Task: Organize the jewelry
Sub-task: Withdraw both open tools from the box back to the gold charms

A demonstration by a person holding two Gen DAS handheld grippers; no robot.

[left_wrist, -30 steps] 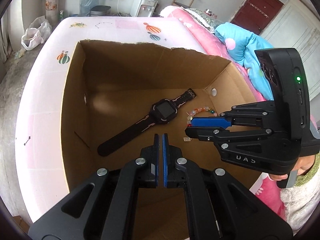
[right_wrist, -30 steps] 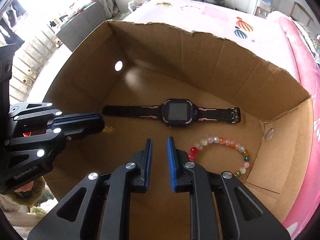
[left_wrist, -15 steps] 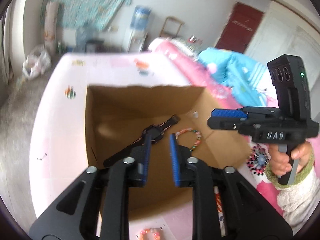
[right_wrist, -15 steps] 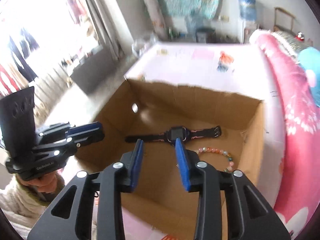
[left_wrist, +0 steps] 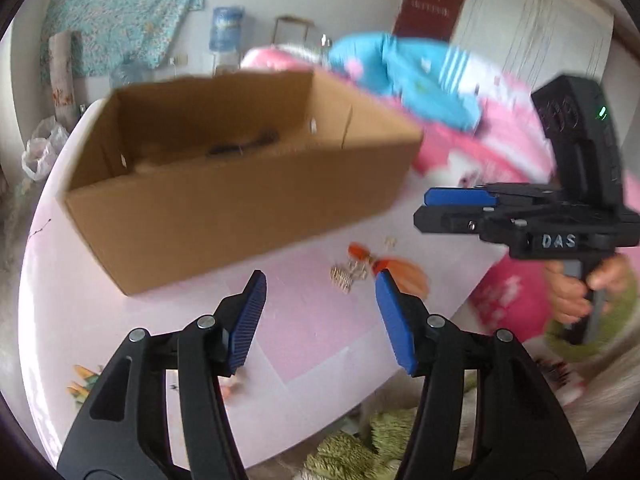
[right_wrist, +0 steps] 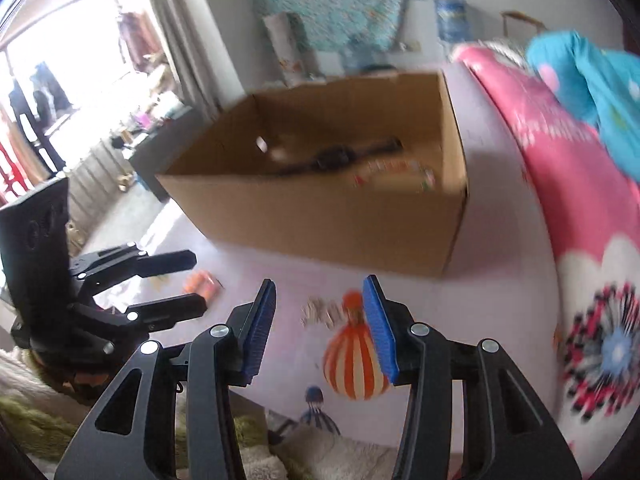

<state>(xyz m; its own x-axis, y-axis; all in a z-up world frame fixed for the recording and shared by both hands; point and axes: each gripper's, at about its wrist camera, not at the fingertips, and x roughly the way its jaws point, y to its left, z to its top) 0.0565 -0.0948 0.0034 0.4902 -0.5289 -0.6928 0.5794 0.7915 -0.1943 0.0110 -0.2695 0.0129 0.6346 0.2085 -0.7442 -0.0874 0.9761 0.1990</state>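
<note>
Both grippers have pulled back out of the box and now hang over the pink sheet in front of it. A second ago their jaws were nearly together down inside the cardboard; they have just been opening, and nothing lies between them. The left gripper [left_wrist: 320, 312] stands with its ribbed blue pads [left_wrist: 246, 324] well apart, and the right gripper [right_wrist: 320, 324] likewise, its hard black fingers bare. I read this as one drop finished and the next pick about to start.

Nearest, just beyond the left gripper's tips, a small pale metallic piece [left_wrist: 347, 274] lies loose on the sheet [left_wrist: 312, 332] — chain or clip, too blurred to tell. It sits beside a printed orange balloon; the right wrist view shows the same piece [right_wrist: 320, 312] between its own pads' line of sight. Another small orange item [right_wrist: 202, 282] lies near the left gripper's tips, also blurred. These look like the jewelry still to be sorted.

Farther off stands the box [left_wrist: 240, 200], plain brown corrugated card, open-topped, with a rough-cut rim and small round holes in its walls. Inside lie a dark watch [right_wrist: 334, 158] with a long flexible strap and, beside it, a bracelet [right_wrist: 394, 170] of round coloured beads — both already put away.

Beyond is a soft pink quilt [right_wrist: 560, 168].
</note>
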